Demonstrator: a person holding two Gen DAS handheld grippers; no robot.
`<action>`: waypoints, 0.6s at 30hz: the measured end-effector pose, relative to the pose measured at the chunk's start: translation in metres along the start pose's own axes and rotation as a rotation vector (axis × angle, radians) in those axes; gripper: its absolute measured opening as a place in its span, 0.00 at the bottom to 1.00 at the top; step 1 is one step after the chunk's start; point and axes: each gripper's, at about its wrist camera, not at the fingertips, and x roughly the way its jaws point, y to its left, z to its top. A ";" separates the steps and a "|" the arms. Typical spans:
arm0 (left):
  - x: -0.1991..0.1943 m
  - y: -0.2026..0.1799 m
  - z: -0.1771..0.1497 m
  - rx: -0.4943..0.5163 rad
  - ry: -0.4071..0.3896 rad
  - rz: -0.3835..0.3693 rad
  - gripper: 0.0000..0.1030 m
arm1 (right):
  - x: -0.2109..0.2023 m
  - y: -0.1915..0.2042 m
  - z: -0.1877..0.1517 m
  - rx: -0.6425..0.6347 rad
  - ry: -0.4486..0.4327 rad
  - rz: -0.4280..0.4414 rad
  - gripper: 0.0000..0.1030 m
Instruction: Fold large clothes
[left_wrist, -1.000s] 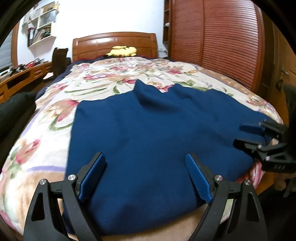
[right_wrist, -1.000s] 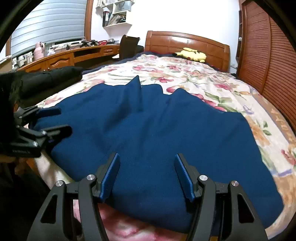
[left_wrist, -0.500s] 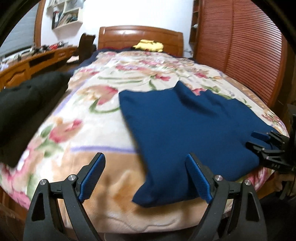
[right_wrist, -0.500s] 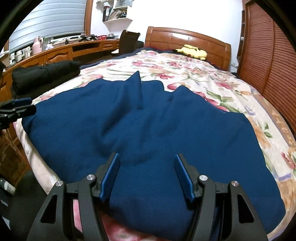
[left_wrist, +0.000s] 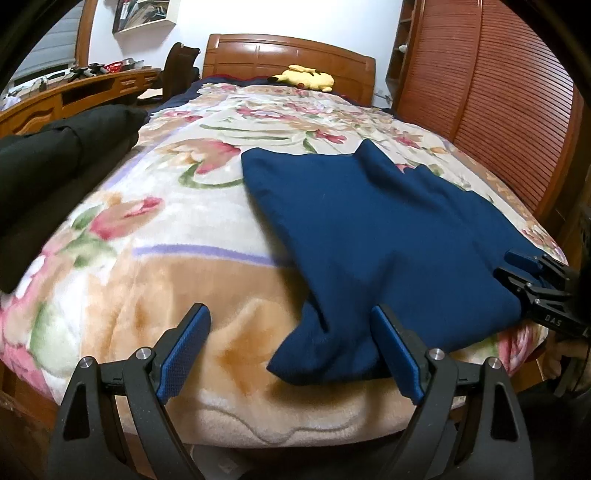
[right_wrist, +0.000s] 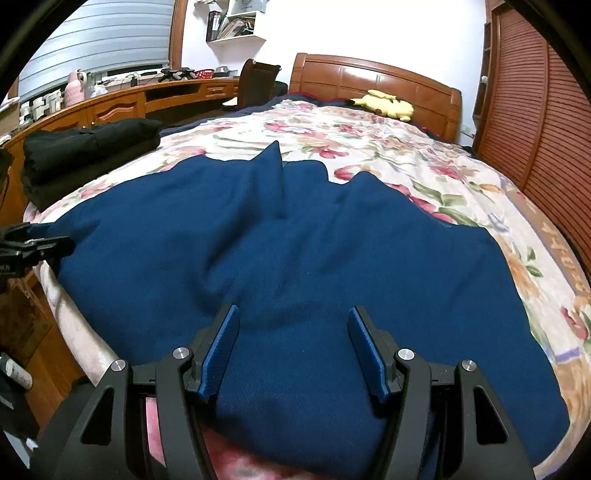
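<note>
The navy garment (right_wrist: 295, 258) lies spread across the foot end of the floral blanket (left_wrist: 147, 236), its near hem draped at the bed's front edge and two peaks rising toward the headboard (right_wrist: 373, 79). The left gripper (left_wrist: 291, 343) stands wide apart and empty at the garment's near corner, and the right gripper (right_wrist: 291, 343) hovers parted above the hem, pinching nothing. It looks a thick, soft knit, limp and fairly heavy, so it is best taken at the hem corners.
</note>
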 end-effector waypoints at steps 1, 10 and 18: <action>0.000 -0.001 -0.001 -0.003 -0.001 0.002 0.86 | 0.000 -0.001 -0.001 -0.002 -0.001 0.001 0.62; -0.004 -0.004 -0.006 -0.046 0.005 -0.054 0.56 | -0.003 -0.002 0.000 -0.021 0.007 -0.014 0.62; -0.014 -0.018 0.012 -0.039 0.007 -0.106 0.19 | -0.004 -0.007 0.000 -0.013 0.010 -0.014 0.62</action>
